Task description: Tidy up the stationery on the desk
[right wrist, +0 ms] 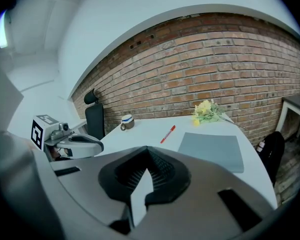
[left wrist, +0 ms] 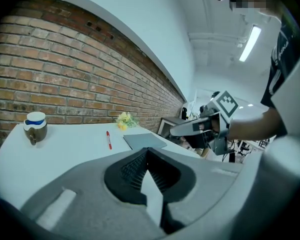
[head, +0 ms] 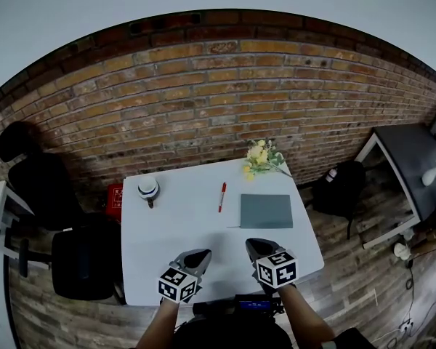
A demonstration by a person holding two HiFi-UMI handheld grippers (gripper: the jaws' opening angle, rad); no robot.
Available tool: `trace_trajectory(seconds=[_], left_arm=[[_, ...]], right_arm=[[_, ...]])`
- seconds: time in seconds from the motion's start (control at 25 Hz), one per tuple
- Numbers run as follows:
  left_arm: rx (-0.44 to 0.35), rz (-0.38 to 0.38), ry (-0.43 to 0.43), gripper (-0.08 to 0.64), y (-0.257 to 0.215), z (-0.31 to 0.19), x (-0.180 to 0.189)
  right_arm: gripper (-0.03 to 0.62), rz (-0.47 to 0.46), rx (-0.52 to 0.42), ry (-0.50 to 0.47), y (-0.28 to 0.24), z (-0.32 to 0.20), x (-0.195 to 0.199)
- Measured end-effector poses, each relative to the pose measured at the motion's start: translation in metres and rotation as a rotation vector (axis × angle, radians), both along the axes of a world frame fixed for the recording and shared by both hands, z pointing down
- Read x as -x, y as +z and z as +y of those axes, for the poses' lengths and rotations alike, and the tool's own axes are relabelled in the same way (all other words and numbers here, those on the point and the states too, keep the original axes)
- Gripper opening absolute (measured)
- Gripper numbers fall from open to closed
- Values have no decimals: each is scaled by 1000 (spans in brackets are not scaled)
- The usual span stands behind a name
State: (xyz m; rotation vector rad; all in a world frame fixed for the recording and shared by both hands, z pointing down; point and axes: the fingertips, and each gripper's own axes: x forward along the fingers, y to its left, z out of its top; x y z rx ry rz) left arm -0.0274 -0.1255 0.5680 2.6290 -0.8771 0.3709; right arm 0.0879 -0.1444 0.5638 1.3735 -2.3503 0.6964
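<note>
A red pen (head: 221, 196) lies near the middle of the white desk (head: 189, 227), with a grey notebook (head: 266, 211) flat to its right. The left gripper view shows the pen (left wrist: 108, 139) and notebook (left wrist: 144, 141) ahead, as does the right gripper view: pen (right wrist: 167, 134), notebook (right wrist: 211, 151). My left gripper (head: 202, 254) and right gripper (head: 253, 244) hover side by side over the desk's front edge, well short of both items. Each is shut with nothing between its jaws.
A mug (head: 148, 189) with a blue band stands at the desk's back left, and yellow flowers (head: 260, 156) lie at the back right. A brick wall runs behind. Black chairs (head: 36, 187) stand left, a black bag (head: 341, 187) and dark side table (head: 414, 158) right.
</note>
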Motion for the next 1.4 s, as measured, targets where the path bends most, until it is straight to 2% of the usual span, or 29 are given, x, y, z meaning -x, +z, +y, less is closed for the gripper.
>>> trace_trajectory(seconds=[0.24,0.36,0.64,0.92,0.96,1.08,1.12,1.2,1.4], left_arm=[[22,28,7,8,3,-8,-6],[-4,26,61,8,-4,-14,-15],[-100,-117,217,8,-17,-56,-61],[-113,-243,394,9,9,-103,-129],[-114,-259,417,18,15,-109,-140],[-102,-298,466,115,34,-128,-169],[-96,-315,477,124,43,-135,-177],[-83,-362,503,144,63,-149,-189],[-75,-482,558,181,104,-184,-211]], right_arm=[[8,-2,16,20,6,-3,-5],[9,-1,30,24,10,-3,-9],[9,8,77,112,29,-9,-38],[9,-7,127,235,62,-21,-79],[9,-10,132,255,67,-23,-86],[9,-32,149,320,84,-31,-105],[11,-46,157,337,89,-33,-109],[75,-83,181,367,101,-37,-115],[112,-139,217,441,123,-47,-127]])
